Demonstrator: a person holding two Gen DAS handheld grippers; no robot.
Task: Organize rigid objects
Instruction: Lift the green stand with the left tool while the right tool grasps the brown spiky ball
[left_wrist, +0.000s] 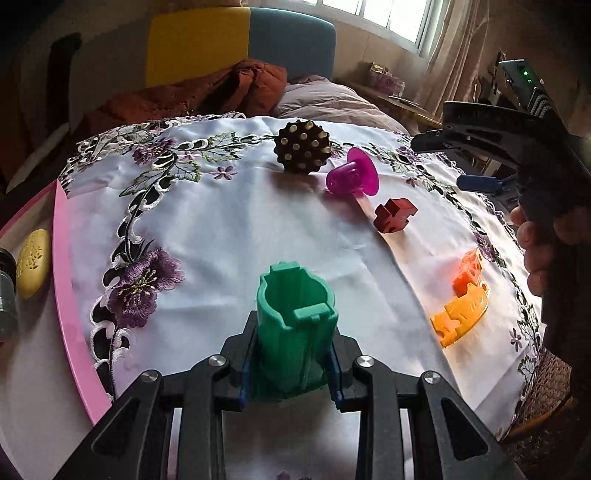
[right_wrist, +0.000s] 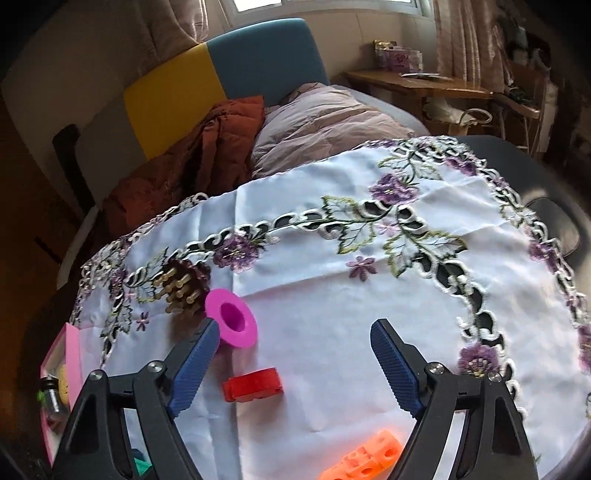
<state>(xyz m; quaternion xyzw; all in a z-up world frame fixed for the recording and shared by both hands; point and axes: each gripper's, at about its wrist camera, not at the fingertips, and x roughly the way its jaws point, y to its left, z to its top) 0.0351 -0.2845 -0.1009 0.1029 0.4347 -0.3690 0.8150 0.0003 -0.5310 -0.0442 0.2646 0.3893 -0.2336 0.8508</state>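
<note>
Two hand-held grippers are ours: the left hand-held gripper (left_wrist: 291, 373) is clamped on a green cup (left_wrist: 295, 325) above the worktop (left_wrist: 229, 236), the right hand-held gripper (right_wrist: 295, 369) gapes empty. Leftward, a pink tray (left_wrist: 66, 295) holds a yellow piece (left_wrist: 34, 262).

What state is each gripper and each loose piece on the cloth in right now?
Left gripper: shut on the green plastic cup-shaped part.
Right gripper: open, nothing between its fingers.
Magenta plastic flanged funnel piece: lying on its side.
Dark red puzzle-shaped block: loose on the cloth.
Brown round peg disc: tilted, pegs showing.
</note>
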